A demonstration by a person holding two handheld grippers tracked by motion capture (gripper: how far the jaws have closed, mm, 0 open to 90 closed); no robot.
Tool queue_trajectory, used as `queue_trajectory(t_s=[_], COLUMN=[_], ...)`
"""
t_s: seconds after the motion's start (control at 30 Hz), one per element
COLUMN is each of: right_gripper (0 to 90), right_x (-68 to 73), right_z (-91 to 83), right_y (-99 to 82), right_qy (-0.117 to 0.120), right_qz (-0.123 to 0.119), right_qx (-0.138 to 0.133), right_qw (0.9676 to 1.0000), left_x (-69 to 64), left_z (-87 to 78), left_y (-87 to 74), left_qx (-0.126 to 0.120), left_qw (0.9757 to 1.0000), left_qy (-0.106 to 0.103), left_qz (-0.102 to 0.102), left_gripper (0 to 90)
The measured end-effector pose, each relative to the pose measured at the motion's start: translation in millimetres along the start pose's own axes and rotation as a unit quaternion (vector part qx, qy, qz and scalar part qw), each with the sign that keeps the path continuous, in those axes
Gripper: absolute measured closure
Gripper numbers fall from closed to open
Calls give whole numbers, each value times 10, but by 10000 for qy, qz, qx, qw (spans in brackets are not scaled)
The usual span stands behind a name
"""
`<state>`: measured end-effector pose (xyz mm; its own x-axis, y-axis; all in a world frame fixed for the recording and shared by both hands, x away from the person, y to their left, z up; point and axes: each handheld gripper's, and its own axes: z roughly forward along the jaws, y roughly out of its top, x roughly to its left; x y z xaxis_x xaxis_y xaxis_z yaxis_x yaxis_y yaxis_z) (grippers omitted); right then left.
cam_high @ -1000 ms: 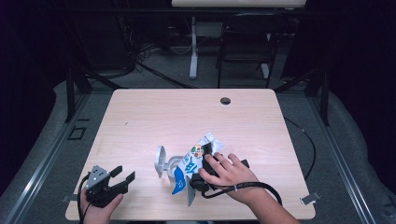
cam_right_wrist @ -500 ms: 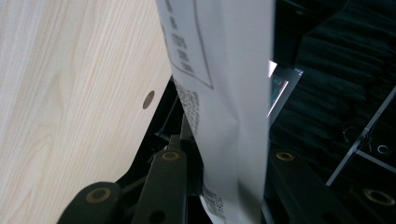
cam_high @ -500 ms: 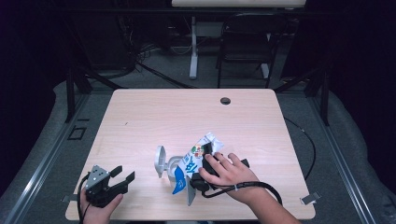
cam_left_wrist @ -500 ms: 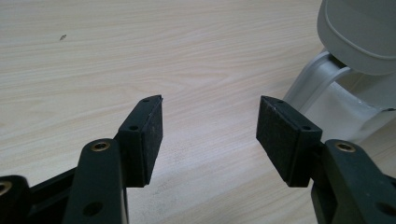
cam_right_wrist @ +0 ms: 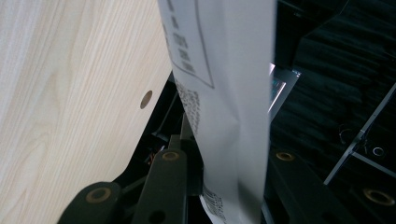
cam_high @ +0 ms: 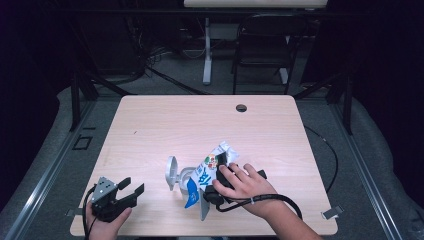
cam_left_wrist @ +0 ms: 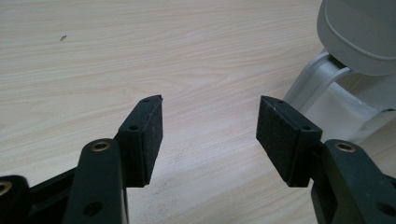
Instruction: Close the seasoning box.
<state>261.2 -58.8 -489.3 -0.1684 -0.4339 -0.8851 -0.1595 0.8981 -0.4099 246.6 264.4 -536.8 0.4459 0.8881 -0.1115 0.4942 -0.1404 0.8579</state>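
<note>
A blue and white snack bag (cam_high: 204, 174) stands tilted near the table's front middle, and my right gripper (cam_high: 223, 165) is shut on it under the person's hand. In the right gripper view the bag's white printed back (cam_right_wrist: 224, 93) fills the gap between the jaws of that gripper (cam_right_wrist: 229, 186). A light-grey plastic stand with a round disc (cam_high: 172, 173) sits just left of the bag, partly hidden by it. My left gripper (cam_high: 132, 185) rests at the front left corner, open and holding nothing. The left gripper view has its pads wide apart (cam_left_wrist: 210, 135), with the stand (cam_left_wrist: 355, 56) ahead to the right.
The wooden table (cam_high: 165, 125) has a cable hole (cam_high: 241, 108) near its far edge. A black cable (cam_high: 285, 201) trails from the right gripper toward the front right. A chair (cam_high: 262, 50) and a desk leg stand on the dark floor beyond the table.
</note>
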Motion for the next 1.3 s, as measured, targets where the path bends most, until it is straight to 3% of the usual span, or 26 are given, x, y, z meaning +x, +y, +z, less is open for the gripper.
queue_trajectory(t_s=[0.83,0.87,1.03,1.3], right_gripper=[757,756,755,756], right_x=[-10,-17,-1,3], right_z=[-9,-21,-3,-7], right_y=[-19,-17,-24,-28], right_qy=[-100,-96,-82,-68], right_qz=[-87,-162,-75,-107], right_qx=[12,109,-31,29], right_qw=[9999,9998,9999,9999], left_x=[-7,-6,-5,-3], left_z=[6,6,6,9], left_y=[-7,-7,-5,-4], left_qx=[-10,-9,-1,-3], left_qw=[10000,10000,10000,10000], left_qy=[-11,-10,-4,-5], left_qz=[-13,-19,-15,-21], left_gripper=[413,414,414,414])
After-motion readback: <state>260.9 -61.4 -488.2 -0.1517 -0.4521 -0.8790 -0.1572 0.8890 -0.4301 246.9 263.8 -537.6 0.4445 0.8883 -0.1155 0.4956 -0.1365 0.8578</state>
